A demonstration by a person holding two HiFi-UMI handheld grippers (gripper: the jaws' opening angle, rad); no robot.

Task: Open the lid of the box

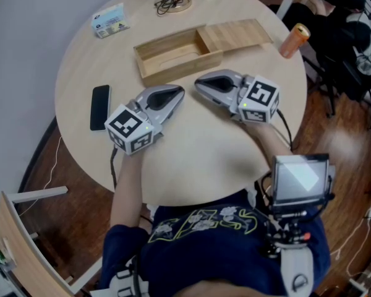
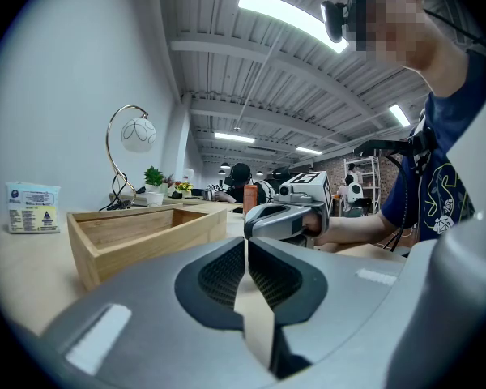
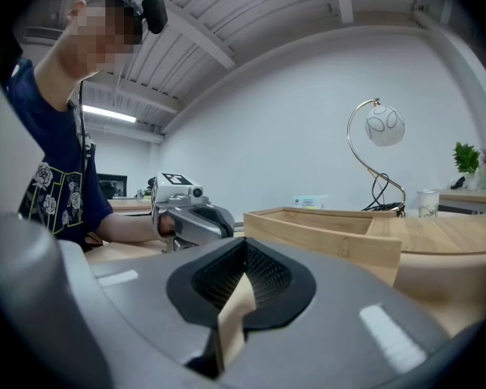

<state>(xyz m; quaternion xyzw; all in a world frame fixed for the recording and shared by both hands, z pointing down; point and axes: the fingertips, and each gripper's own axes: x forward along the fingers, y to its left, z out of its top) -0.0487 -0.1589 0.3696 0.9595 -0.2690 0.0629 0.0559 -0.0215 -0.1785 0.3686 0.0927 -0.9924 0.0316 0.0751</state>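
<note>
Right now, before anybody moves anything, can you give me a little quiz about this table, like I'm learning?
1. True or false: the lid is already slid sideways, so the box is open on top.
2. Pick one: what lies flat on the table, to the left of the left gripper?
A. a phone
B. a spoon
C. a book
3. Fill the gap: the jaws of the right gripper are ____ (apart or together), with nothing between them.

Key: 1 true; 2 A; 3 together.
</note>
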